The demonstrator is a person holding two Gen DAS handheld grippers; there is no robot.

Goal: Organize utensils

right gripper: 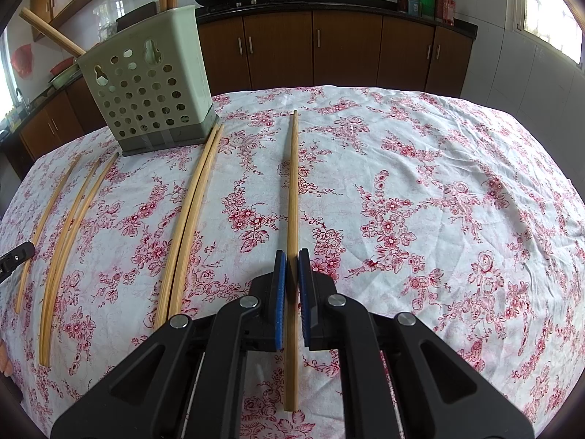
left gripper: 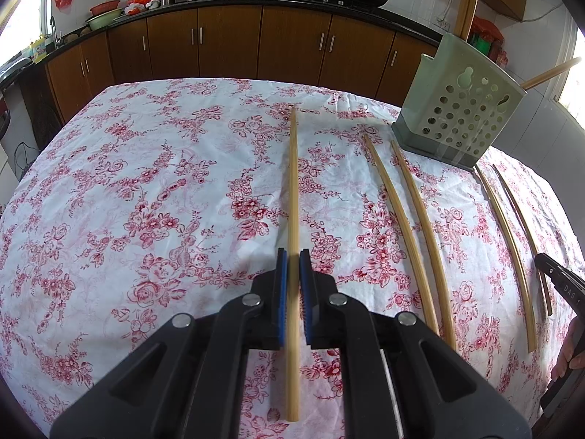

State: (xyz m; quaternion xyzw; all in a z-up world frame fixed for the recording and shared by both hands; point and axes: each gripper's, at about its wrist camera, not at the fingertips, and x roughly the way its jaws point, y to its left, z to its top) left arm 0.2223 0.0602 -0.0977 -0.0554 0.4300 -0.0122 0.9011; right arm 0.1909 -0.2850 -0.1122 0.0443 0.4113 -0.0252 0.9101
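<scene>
Left wrist view: left gripper (left gripper: 291,260) clamps a chopstick (left gripper: 292,183); the other tool's finger, marked "DAS" (left gripper: 570,288), shows at right. Right wrist view alone shows right gripper (right gripper: 291,259) pinching its own chopstick (right gripper: 292,183).

A: Where've we got room on the bench (right gripper: 457,190)?

B: Rt side's bare cloth, wide open past the right claw (right gripper: 291,256). Left view, same on the far left of the left claw (left gripper: 291,256), nothing lying there.

A: What's in the way?

B: The green holder (right gripper: 153,84) stands upright at the far edge, betw. the two claws, w/ sticks poking out the top. Loose chopsticks (left gripper: 409,219) lie in rows in front of it, one pair just beside its base. Each claw's clamped on its own chopstick (right gripper: 292,190), which runs fwd toward the far edge.
</scene>
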